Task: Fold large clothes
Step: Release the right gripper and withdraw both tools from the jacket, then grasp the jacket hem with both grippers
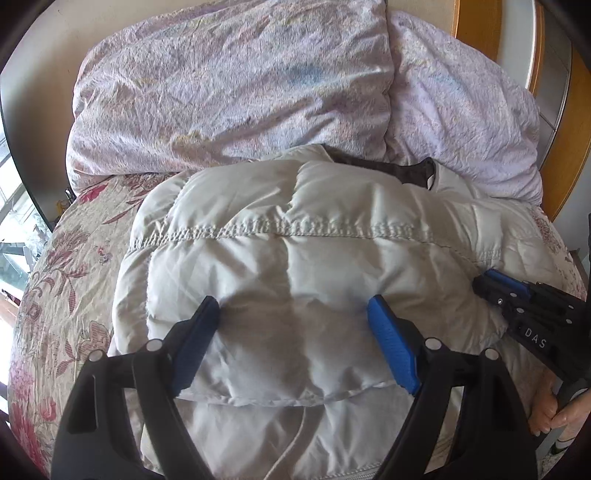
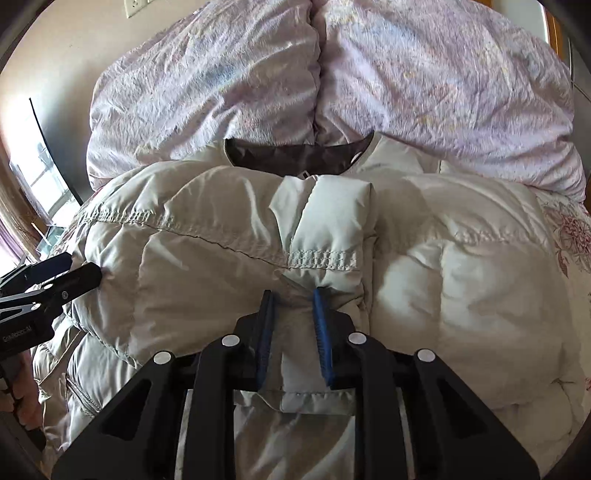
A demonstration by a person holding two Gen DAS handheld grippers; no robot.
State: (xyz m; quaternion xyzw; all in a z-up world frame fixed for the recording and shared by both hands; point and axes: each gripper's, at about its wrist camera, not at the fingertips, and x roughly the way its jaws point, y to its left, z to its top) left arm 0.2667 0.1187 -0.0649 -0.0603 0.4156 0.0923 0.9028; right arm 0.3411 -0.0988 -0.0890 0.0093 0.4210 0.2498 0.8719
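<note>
A pale grey puffy down jacket (image 1: 295, 229) with a dark brown lining at the collar (image 1: 384, 168) lies folded on the bed. My left gripper (image 1: 295, 306) has its jaws spread wide, pressed around a thick bulge of the folded jacket. My right gripper (image 2: 293, 295) has its jaws close together, pinching a ridge of jacket fabric (image 2: 325, 236) at the folded edge. The right gripper also shows in the left wrist view (image 1: 491, 282), at the jacket's right edge. The left gripper shows in the right wrist view (image 2: 79, 275), at the jacket's left side.
The jacket rests on a bedspread with red flowers (image 1: 62, 280). A bulky lilac duvet (image 1: 229, 81) is heaped behind it against a wooden headboard (image 1: 476, 29). A window (image 2: 40, 173) is at the left. A hand (image 1: 554, 413) holds the right gripper's handle.
</note>
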